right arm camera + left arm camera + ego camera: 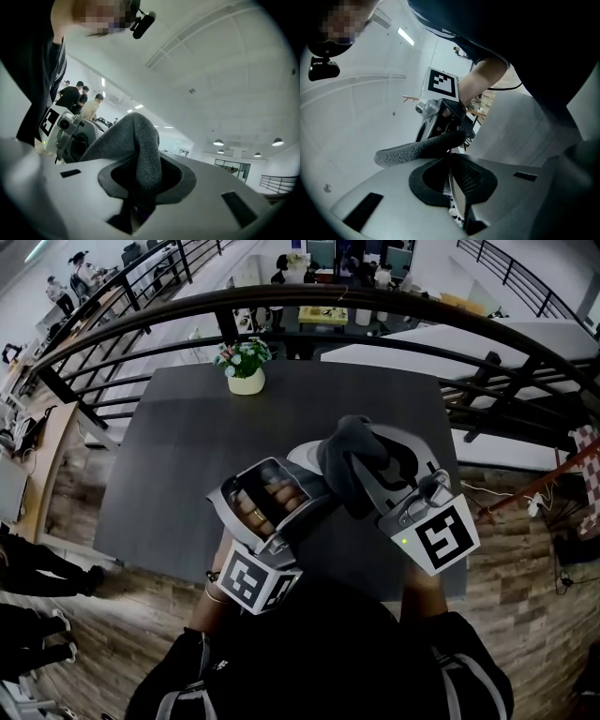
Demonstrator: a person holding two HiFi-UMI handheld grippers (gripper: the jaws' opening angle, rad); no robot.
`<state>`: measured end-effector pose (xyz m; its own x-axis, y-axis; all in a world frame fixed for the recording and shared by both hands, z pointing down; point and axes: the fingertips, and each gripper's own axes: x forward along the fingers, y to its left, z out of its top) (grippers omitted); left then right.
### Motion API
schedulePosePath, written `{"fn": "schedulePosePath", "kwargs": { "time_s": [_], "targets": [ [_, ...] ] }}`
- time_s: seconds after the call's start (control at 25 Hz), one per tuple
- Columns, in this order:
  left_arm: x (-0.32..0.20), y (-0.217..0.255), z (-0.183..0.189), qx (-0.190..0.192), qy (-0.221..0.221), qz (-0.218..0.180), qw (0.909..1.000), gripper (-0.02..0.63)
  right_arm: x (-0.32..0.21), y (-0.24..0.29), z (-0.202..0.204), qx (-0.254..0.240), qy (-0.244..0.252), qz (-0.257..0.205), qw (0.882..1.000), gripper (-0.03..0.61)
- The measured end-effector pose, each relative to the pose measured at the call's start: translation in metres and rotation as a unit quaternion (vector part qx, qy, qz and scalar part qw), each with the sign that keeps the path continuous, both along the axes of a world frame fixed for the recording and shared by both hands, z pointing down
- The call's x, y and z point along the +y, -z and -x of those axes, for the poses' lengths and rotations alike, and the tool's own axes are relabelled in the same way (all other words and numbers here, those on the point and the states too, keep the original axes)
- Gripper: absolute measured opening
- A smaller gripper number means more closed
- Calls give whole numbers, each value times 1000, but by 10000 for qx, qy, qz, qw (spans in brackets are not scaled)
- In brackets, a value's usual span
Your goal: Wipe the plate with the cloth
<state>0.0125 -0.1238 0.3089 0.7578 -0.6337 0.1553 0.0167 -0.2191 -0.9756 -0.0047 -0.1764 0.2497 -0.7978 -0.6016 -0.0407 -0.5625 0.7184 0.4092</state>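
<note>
In the head view both grippers meet over the near middle of the dark table [169, 474]. My left gripper [292, 470] is shut on the rim of a white plate [302, 456], of which only a sliver shows. The left gripper view shows that thin rim [458, 194] edge-on, pinched between the jaws of the left gripper [451, 180]. My right gripper [361, 479] is shut on a grey cloth [349, 457], which bulges over the plate. The cloth [140, 140] rises in a fold from the right gripper [140, 197]. A roll of cloth [419, 149] lies just beyond the left jaws.
A small pot of flowers [246, 367] stands at the table's far edge. A black curved railing [375, 310] runs behind the table, and wooden floor [525, 549] lies around it. Several people [77, 96] stand far off.
</note>
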Motion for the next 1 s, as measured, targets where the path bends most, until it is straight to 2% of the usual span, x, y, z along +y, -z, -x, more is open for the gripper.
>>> {"fn": "schedulePosePath", "kwargs": {
  "time_s": [0.44,0.84,1.0],
  "targets": [
    [6,-7,-2,-233,-10,-60,9997,20,1,-21,13,462,300,390,9977,80],
    [7,-18,-3,-512,-24,-37,9987,21,-10,-37,10,628,193,695,9954,80],
    [8,-16,-4,-482,-42,-39,9988,21,-18,-42,2,651,20,775,9949,80]
  ]
}}
